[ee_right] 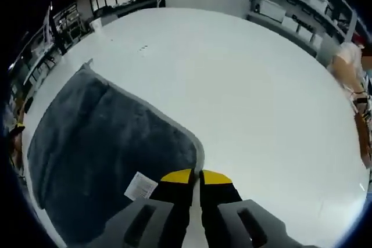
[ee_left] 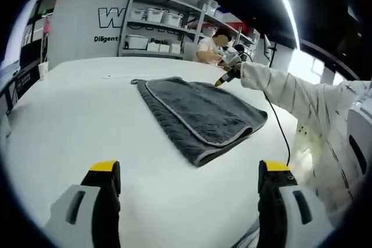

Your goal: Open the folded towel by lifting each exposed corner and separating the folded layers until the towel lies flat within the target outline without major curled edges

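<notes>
A grey folded towel with a pale trim lies on the white table, its upper layer set back from the lower one. My left gripper hovers over the bare table in front of the towel, jaws wide open and empty. The right gripper, held by a person's sleeved arm, meets the towel's far right corner. In the right gripper view the towel spreads to the left, with a white label near the jaws. My right gripper is shut on the trimmed corner edge, which runs into the thin gap between its yellow tips.
Wide bare table stretches beyond the towel. Shelves with white bins stand past the far edge, where another person sits. A black cable hangs off the table's right side. A small cup stands at the far left.
</notes>
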